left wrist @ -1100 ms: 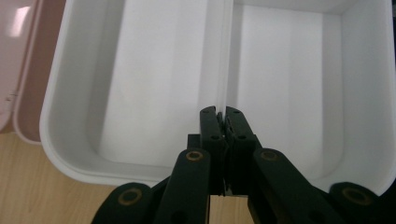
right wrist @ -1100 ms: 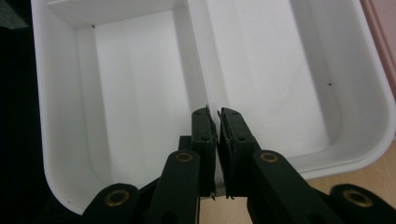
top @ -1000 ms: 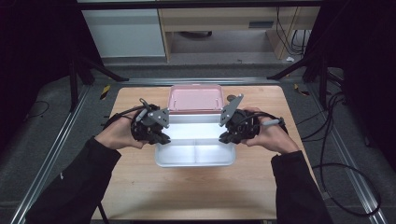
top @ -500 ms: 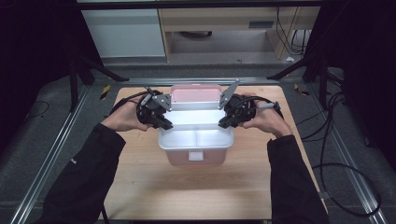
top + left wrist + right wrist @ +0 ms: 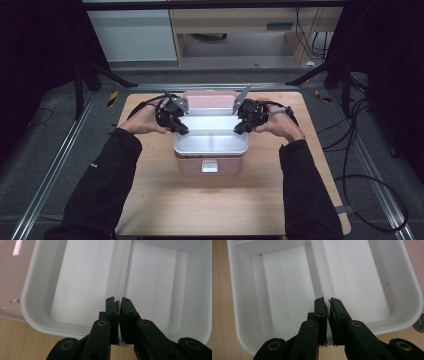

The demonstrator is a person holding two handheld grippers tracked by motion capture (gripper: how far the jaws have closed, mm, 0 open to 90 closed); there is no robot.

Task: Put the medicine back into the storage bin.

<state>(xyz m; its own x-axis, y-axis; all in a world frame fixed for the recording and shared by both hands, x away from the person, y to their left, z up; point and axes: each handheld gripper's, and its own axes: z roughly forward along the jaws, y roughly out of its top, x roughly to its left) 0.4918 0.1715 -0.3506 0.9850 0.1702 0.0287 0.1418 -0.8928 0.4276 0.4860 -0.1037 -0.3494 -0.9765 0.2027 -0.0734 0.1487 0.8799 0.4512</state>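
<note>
The white two-compartment plastic tray [image 5: 211,141] has travelled from the near middle of the wooden counter [image 5: 165,200] toward twelve o'clock and now sits atop the pink rectangular box [image 5: 210,165], with the pink lid [image 5: 209,100] behind it. It is glossy and empty. The left tool [image 5: 181,129] pinches its nine o'clock rim, the right tool [image 5: 239,129] its three o'clock rim, each clamped at the divider.

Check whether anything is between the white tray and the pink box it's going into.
Nothing visible stands in the way. The white tray sits right over the pink box, with the left gripper and right gripper shut on it. The pink lid lies behind. The box's inside is hidden under the tray.
</note>
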